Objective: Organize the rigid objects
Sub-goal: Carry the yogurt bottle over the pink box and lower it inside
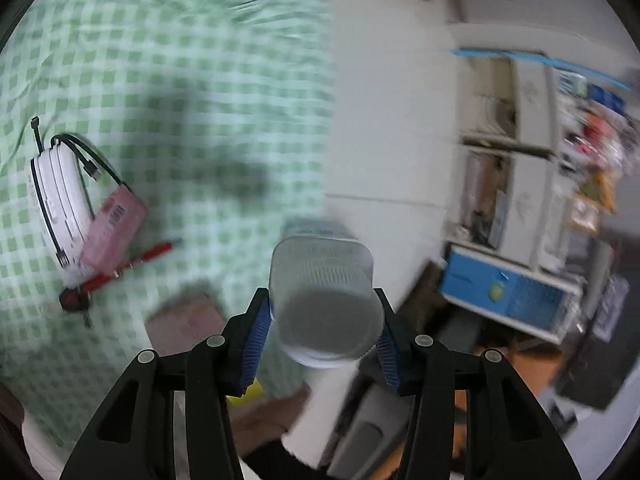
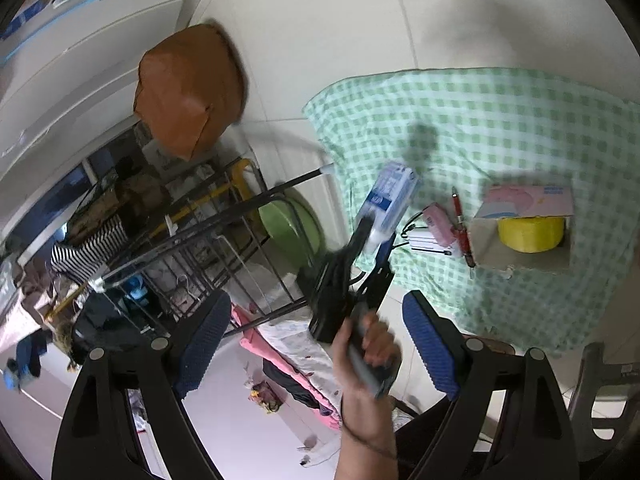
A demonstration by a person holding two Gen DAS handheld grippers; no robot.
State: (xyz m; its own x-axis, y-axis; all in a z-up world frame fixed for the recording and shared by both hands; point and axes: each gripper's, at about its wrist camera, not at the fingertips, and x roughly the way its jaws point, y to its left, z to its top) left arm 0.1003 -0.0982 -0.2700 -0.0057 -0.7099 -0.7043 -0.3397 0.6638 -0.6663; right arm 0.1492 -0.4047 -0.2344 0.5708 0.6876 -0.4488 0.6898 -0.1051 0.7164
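The left gripper [image 1: 324,336] clamps a white bottle [image 1: 326,300] above the green checked cloth's [image 1: 160,80] right edge. At nine o'clock lie a power bank [image 1: 60,200], pink case [image 1: 114,232] and red pen [image 1: 132,260]. The right gripper [image 2: 316,344] stands wide open and empty.

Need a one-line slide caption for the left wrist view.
Left gripper clamps a white, blue-labelled plastic bottle above the green checked cloth.

A green checked cloth [image 2: 500,120] carries a cardboard box [image 2: 524,224]; beside it lie a red pen [image 2: 460,220], a pink case [image 2: 436,224] and, seemingly, a white power bank [image 2: 424,245].
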